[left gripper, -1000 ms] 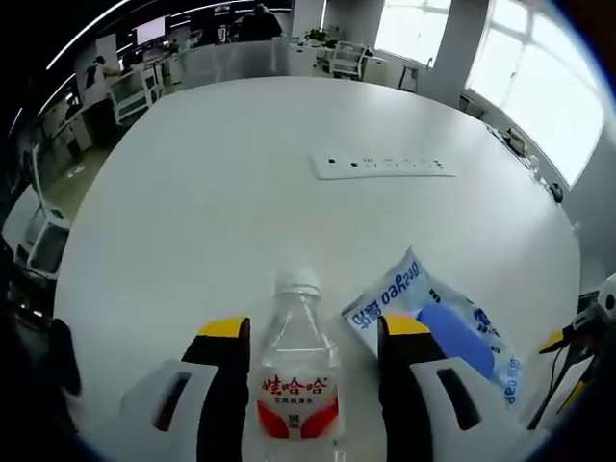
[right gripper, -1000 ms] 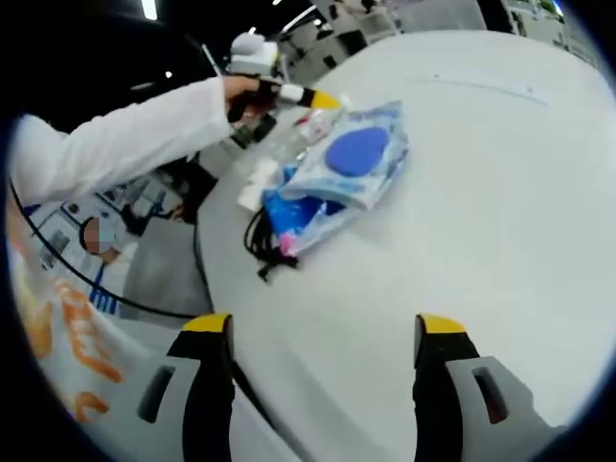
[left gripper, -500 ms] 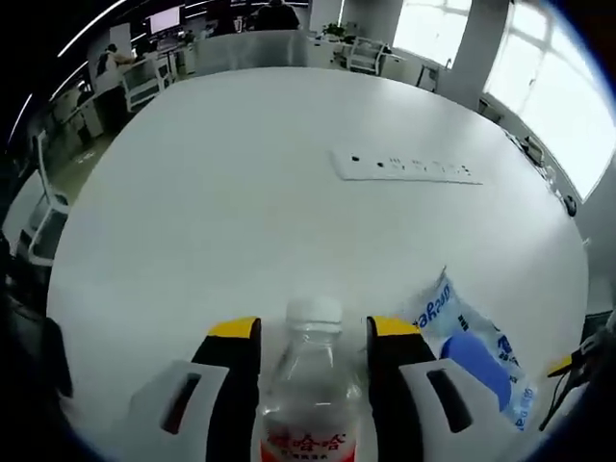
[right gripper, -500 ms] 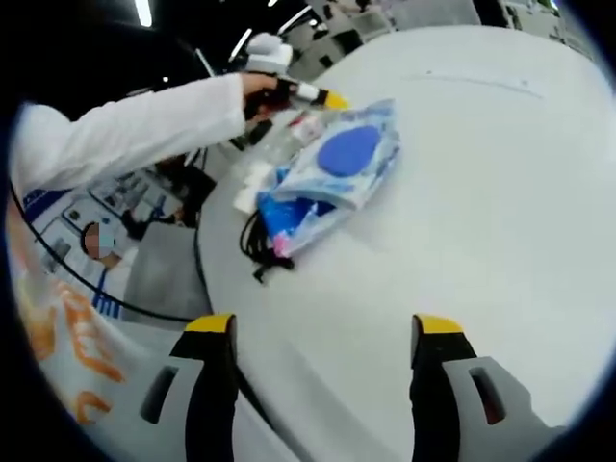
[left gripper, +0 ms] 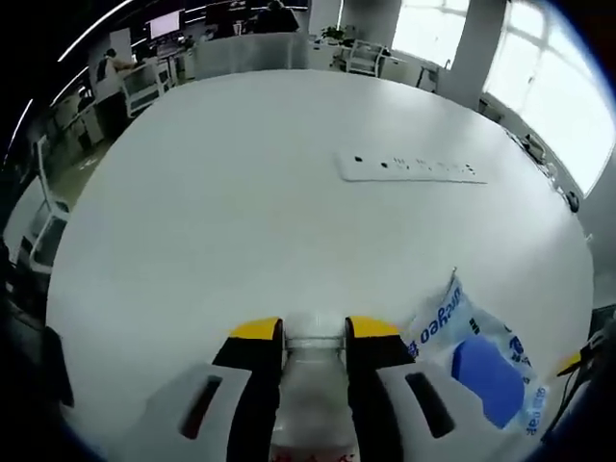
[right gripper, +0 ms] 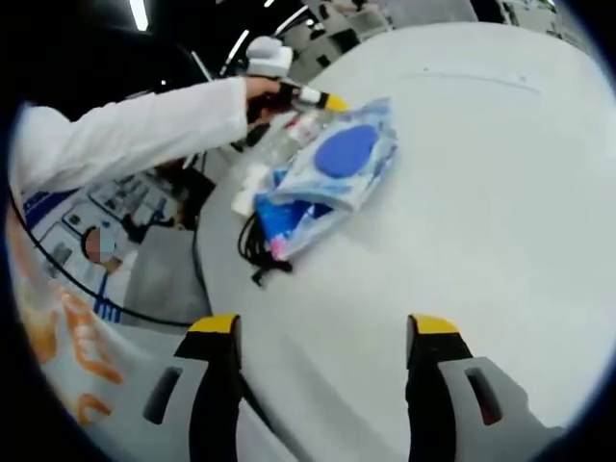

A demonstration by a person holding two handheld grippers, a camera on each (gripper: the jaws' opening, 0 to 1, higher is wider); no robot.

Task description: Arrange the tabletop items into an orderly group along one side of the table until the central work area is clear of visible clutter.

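Observation:
In the left gripper view my left gripper [left gripper: 315, 330] is shut on the clear water bottle [left gripper: 310, 380], whose neck sits between the yellow-tipped jaws. A blue and white snack packet [left gripper: 470, 348] lies just right of it on the white table [left gripper: 241, 212]. From the right gripper view, the same packet [right gripper: 337, 164] lies by the table's curved edge, with the bottle [right gripper: 287, 135] beyond it and the left gripper [right gripper: 310, 96] at the bottle, held by a white-sleeved arm [right gripper: 125, 135]. My right gripper [right gripper: 324, 327] hangs open above bare table, well short of the packet.
A white power strip [left gripper: 412, 166] lies farther across the table. A black cable [right gripper: 258, 245] and a small white object [right gripper: 246, 197] sit beside the packet at the table edge [right gripper: 207, 289]. Office desks and chairs stand beyond the table.
The left jaws, open astride the bottle a second ago, have come together on its neck. The right gripper has barely moved.

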